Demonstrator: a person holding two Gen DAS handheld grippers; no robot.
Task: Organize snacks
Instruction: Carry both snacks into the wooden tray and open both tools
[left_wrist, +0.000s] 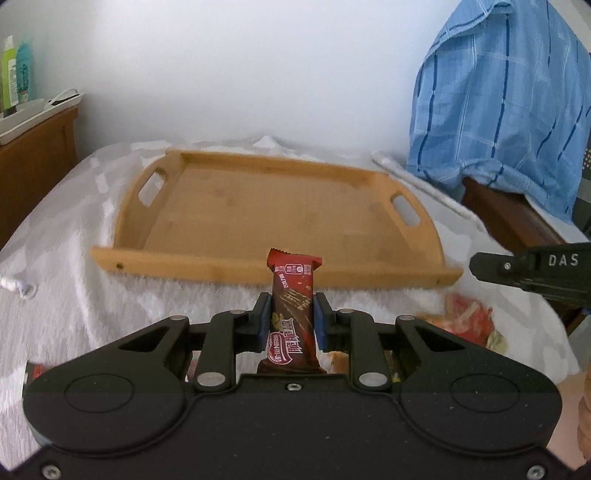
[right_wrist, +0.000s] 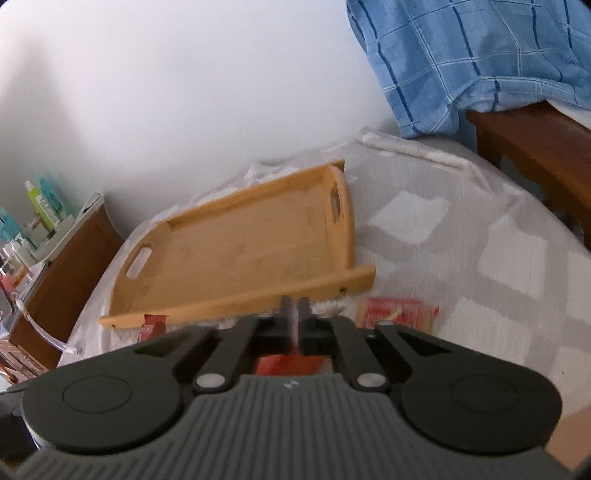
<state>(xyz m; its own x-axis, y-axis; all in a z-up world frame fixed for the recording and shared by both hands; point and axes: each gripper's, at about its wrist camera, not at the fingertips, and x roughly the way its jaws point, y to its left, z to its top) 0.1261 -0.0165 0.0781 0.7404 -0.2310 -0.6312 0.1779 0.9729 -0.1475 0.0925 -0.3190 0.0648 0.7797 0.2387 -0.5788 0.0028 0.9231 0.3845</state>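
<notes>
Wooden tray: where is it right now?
The wooden tray sits on the white cloth at centre of the left wrist view, just beyond the chocolate wafer bar pinched in the left tongs.

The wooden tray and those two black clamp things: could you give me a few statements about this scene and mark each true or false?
1. The wooden tray has nothing in it. True.
2. The left gripper has its jaws closed on a dark red wafer bar. True.
3. The wafer bar lies flat inside the tray. False: it stands upright in the jaws, in front of the tray's near rim.
4. The right gripper has its jaws wide open. False: they are almost together, with something thin and red between them.
5. A blue checked shirt hangs at the right. True.
</notes>
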